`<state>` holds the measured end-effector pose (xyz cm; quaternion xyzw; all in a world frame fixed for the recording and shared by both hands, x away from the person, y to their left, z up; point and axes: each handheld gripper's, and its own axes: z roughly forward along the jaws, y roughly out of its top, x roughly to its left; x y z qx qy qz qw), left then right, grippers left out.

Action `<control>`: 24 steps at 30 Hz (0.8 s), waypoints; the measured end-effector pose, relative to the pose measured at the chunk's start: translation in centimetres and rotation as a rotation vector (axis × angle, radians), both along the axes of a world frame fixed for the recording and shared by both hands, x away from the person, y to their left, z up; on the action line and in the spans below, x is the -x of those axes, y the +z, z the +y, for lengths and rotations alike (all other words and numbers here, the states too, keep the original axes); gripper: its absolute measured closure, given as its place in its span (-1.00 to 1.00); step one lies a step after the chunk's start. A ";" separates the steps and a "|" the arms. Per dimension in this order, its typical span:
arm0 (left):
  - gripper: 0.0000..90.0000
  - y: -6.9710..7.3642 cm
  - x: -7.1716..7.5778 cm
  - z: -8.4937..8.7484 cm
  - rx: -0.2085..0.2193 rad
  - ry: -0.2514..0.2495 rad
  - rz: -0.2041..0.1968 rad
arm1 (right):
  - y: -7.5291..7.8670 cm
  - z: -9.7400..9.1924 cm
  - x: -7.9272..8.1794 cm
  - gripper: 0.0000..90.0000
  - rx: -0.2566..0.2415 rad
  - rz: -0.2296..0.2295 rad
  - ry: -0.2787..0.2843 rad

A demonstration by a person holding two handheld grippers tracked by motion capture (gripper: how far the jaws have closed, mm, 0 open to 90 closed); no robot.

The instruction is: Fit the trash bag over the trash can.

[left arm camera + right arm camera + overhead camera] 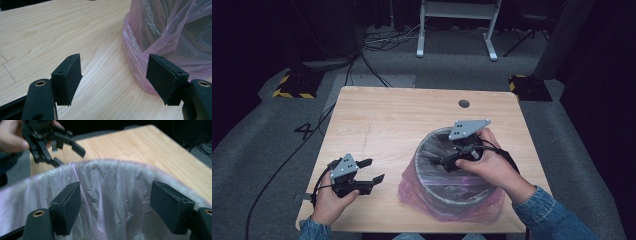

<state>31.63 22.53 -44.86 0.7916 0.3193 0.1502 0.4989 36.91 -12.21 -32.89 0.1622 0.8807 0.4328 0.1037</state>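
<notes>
A round grey bin lined with a thin pink plastic bag stands on the front right part of the wooden table. My right gripper is over the bin's mouth, pointing left, open with nothing between its pads. In the right gripper view its jaws face the bag's inner wall below the rim. My left gripper rests open at the table's front left, apart from the bin. In the left gripper view its pads frame bare wood, with the bag bunched to the right.
A dark round grommet sits near the table's far edge. Cables trail over the grey floor on the left. A white frame's legs stand beyond the table. Yellow-black striped bases flank the far corners.
</notes>
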 end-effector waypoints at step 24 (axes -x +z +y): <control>-0.38 -0.1 -0.3 -0.3 0.003 -0.020 0.002 | -4.8 1.8 -1.6 -0.41 0.266 0.125 -0.003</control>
